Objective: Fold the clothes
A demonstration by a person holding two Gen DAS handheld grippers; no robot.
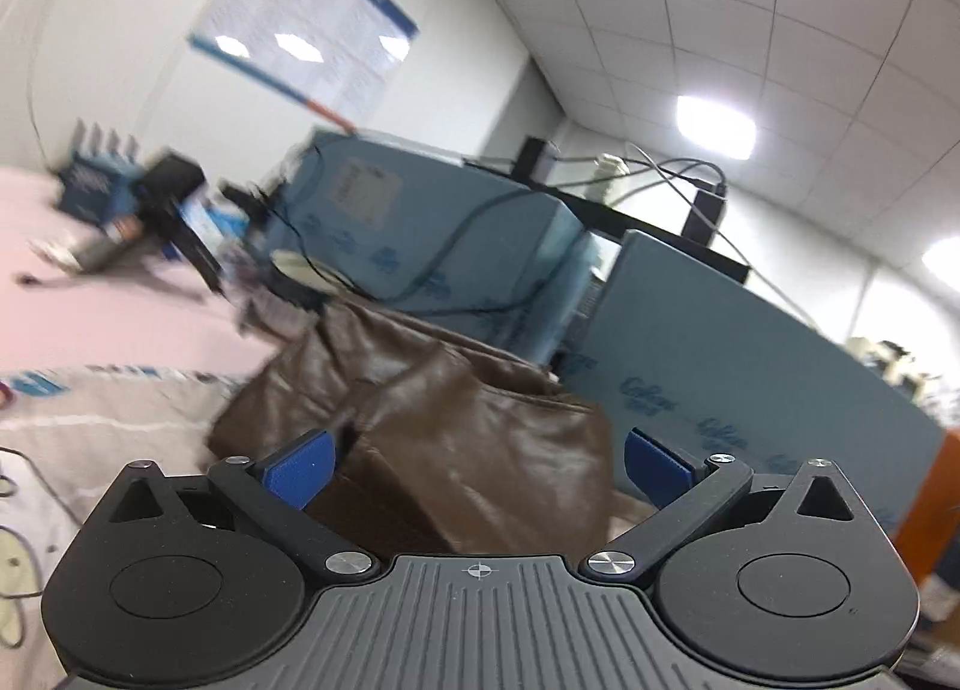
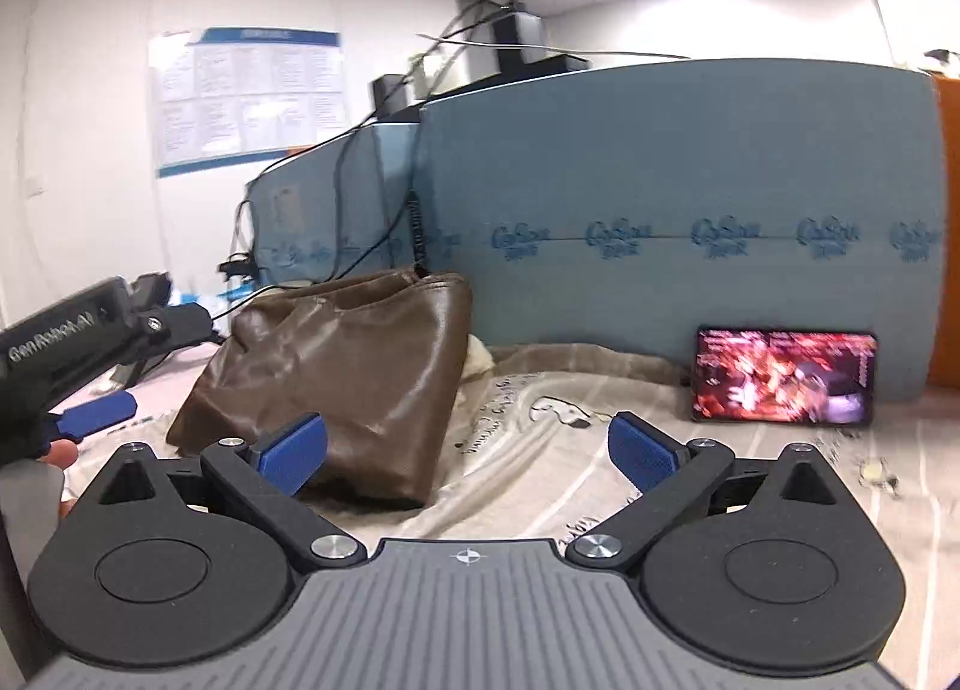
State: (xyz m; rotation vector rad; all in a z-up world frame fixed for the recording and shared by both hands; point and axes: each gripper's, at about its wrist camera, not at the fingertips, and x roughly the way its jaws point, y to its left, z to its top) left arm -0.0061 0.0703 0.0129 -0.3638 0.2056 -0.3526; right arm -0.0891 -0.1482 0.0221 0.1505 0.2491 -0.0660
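A brown leather-like garment (image 2: 348, 372) lies folded into a thick bundle on the beige printed cloth (image 2: 600, 468) of the table. It also shows in the left wrist view (image 1: 456, 438), close in front. My left gripper (image 1: 477, 465) is open, its blue pads wide apart above the bundle's near edge, holding nothing. It shows from the side in the right wrist view (image 2: 90, 414), left of the bundle. My right gripper (image 2: 468, 453) is open and empty, its left pad over the bundle's near right corner.
Blue foam panels (image 2: 690, 222) stand behind the table. A lit phone (image 2: 783, 378) leans against them at the right. Cables, black boxes and clutter (image 1: 150, 210) lie at the far left on a pink surface (image 1: 102, 324).
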